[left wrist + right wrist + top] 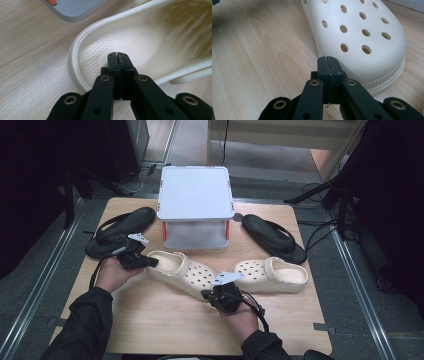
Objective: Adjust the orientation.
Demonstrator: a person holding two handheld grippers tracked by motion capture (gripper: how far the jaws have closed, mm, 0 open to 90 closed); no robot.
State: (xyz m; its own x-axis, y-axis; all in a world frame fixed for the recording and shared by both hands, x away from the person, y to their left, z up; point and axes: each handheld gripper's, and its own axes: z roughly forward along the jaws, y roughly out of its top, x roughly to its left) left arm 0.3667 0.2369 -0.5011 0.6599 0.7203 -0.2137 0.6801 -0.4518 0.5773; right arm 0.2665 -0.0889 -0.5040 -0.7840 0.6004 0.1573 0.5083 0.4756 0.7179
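A cream clog (pixel 177 270) with holes lies slantwise on the wooden table (pixel 150 320), between my two grippers. At its heel end my left gripper (pixel 150 261) is shut, with nothing between its jaws. In the left gripper view, that gripper (pixel 117 53) has its closed tips over the clog's heel bed (pixel 150 37), just inside the rim. By the toe my right gripper (pixel 207 294) is also shut and empty. In the right gripper view, this gripper (pixel 327 58) has its tips against the side of the perforated toe (pixel 359 32). Whether either gripper presses on the clog I cannot tell.
A second cream clog (pixel 272 275) lies to the right, toe towards the first. A grey-lidded box (pixel 196 195) with orange clips stands at the back centre. One black flip-flop (pixel 122 227) lies at the left of the box, another (pixel 275 237) at its right.
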